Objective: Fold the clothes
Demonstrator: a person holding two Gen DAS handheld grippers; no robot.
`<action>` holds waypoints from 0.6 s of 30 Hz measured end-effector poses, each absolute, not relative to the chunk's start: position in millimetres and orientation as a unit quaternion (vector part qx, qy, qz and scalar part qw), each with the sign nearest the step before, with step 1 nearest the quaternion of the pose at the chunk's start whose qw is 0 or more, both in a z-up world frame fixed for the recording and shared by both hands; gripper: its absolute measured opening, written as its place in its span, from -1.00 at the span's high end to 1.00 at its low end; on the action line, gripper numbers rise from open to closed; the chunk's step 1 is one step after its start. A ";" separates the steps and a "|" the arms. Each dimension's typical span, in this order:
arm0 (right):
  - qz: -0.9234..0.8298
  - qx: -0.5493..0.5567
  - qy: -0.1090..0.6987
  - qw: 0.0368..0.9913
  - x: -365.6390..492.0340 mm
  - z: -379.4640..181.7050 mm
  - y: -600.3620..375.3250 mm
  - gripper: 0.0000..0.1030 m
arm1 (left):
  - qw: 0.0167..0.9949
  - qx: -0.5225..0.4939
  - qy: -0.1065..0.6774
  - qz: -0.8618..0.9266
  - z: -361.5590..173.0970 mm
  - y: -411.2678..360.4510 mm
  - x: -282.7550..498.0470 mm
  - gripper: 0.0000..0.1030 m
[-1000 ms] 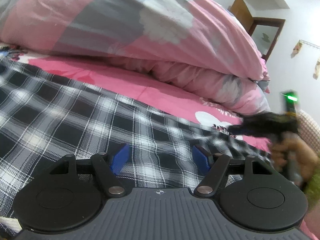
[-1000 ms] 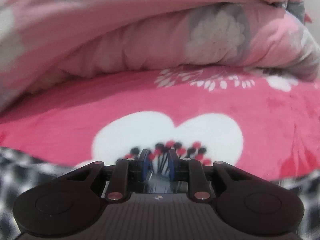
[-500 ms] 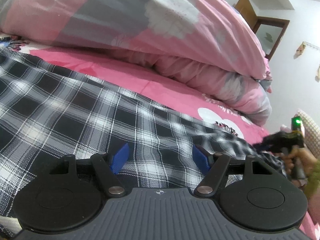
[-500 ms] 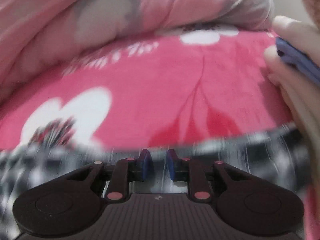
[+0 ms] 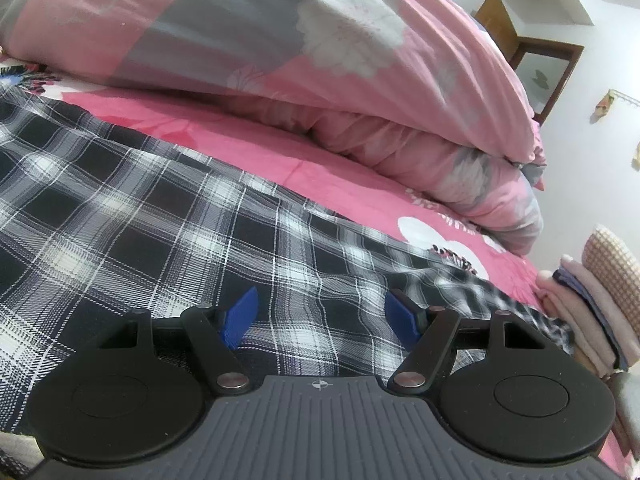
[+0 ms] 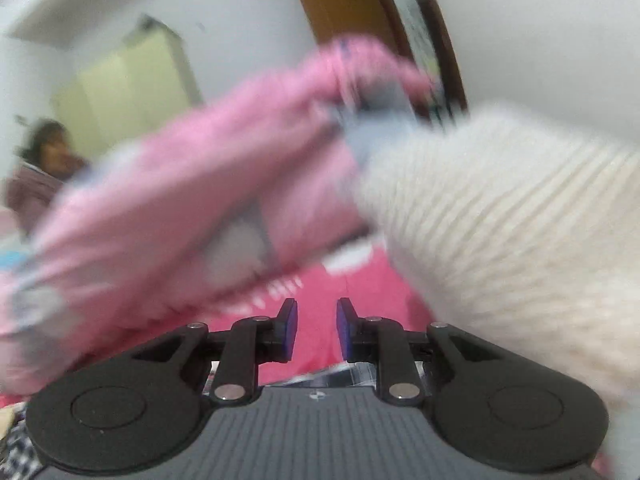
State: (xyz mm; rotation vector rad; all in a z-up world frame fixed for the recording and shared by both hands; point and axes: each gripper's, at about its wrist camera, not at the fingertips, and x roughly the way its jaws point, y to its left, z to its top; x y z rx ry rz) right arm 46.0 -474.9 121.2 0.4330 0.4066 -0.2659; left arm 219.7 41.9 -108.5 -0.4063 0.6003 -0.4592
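Black-and-white checked cloth, the garment (image 5: 168, 216), lies spread across the pink bed sheet (image 5: 352, 184), reaching from the far left to a rumpled end near the bed's right edge. The left gripper (image 5: 320, 316) hovers low over it with its blue pads wide apart, holding nothing, much as it did a second ago. The change is on the other side: the right gripper (image 6: 316, 332), which a second ago was at the garment's right end, has swung up and away, and its blurred view now takes in walls, a wooden door frame (image 6: 360, 12) and a cream ribbed knit (image 6: 512, 248) close by; its pads stand a little apart with nothing between them. That end seems to be let go, though whether a fold was laid I cannot tell. Around lie a pink and grey quilt (image 5: 280, 52) heaped behind, and a stack of folded clothes (image 5: 592, 312) at the right edge, crowding that end. A person (image 6: 40, 172) stands far off.
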 end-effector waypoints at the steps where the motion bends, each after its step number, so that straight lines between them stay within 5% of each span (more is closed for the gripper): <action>1: -0.120 0.218 0.181 0.951 19.4 138.4 -473.3 0.47 | 0.910 -0.197 0.291 -0.222 -108.5 41.9 219.8 -0.37; 6: -0.110 0.343 0.223 0.906 -32.5 117.2 -474.3 0.27 | 0.910 -0.197 0.291 -0.221 -108.3 42.3 220.4 -0.37; 12: -0.204 0.514 0.301 0.777 -19.6 -17.8 -509.7 0.26 | 0.907 -0.205 0.291 -0.223 -109.7 45.0 221.5 -0.37; 18: -0.262 0.531 0.277 0.757 9.6 -56.3 -529.5 0.27 | 0.905 -0.210 0.293 -0.224 -110.0 46.4 222.7 -0.37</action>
